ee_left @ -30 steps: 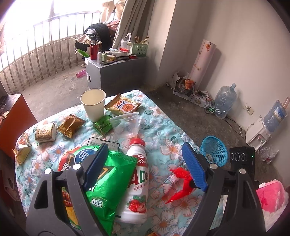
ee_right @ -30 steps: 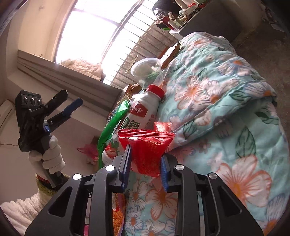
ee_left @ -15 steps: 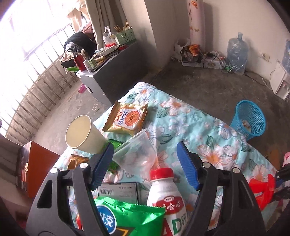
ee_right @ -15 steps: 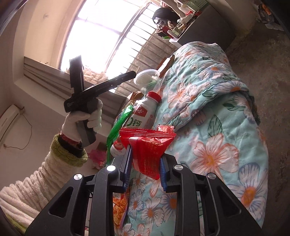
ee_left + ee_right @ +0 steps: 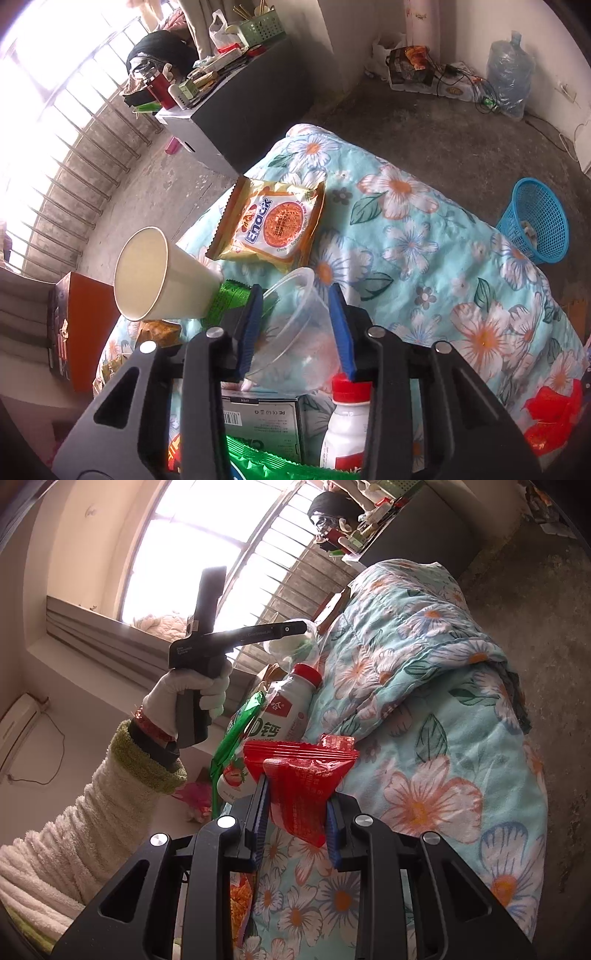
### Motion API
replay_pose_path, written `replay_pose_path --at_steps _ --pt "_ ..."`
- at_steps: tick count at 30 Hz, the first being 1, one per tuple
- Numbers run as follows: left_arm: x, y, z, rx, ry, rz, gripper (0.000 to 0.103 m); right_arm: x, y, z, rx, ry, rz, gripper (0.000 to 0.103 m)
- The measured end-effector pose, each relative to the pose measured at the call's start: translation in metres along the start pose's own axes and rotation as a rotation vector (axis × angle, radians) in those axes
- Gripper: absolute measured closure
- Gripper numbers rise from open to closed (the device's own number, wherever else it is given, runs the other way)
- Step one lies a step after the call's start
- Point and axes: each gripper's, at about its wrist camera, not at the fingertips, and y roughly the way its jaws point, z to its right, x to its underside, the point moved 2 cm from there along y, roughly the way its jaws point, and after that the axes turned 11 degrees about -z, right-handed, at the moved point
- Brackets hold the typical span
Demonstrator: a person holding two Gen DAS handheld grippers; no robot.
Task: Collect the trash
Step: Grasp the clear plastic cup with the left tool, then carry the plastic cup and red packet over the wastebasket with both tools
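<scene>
My left gripper [image 5: 295,325] is shut on a clear plastic cup [image 5: 295,332] that is tipped on its side on the floral cloth [image 5: 424,236]; the cup's wall is squeezed between the blue pads. My right gripper [image 5: 293,819] is shut on a red snack wrapper [image 5: 301,775] held over the cloth's edge; the wrapper also shows in the left wrist view [image 5: 550,410]. A white paper cup [image 5: 155,277], an orange Enaak packet [image 5: 273,225], a green wrapper [image 5: 232,299], a white red-capped drink bottle [image 5: 347,428] and a green bag [image 5: 280,461] lie nearby.
A blue mesh basket [image 5: 535,225] stands on the floor right of the table, holding some scraps. A grey box [image 5: 255,103] with clutter stands beyond the table. A dark carton [image 5: 262,417] lies under my left gripper. Water jugs [image 5: 509,70] stand by the far wall.
My left gripper has moved forward over the bottle and bag to the clear cup and closed on it. My right gripper still holds the red wrapper, barely moved.
</scene>
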Motion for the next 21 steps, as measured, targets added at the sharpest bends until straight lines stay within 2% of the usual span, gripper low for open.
replay_pose_path --at_steps 4,8,13,17,21 --pt "0.010 -0.014 0.008 -0.064 0.055 0.041 0.096 0.002 0.001 0.001 -0.005 0.006 -0.002 0.077" --pt "0.020 -0.024 0.013 -0.090 0.091 0.062 0.097 0.005 0.001 -0.005 0.005 0.000 0.008 0.077" --pt "0.032 -0.047 0.010 -0.100 0.076 0.107 0.098 0.012 -0.005 -0.017 0.022 -0.013 0.023 0.077" --pt "0.044 -0.079 0.007 -0.101 0.050 0.166 0.098 0.017 -0.013 -0.027 0.031 -0.020 0.044 0.077" --pt "0.054 -0.118 0.010 -0.059 0.028 0.252 0.098 0.025 -0.028 -0.037 0.037 -0.014 0.083 0.077"
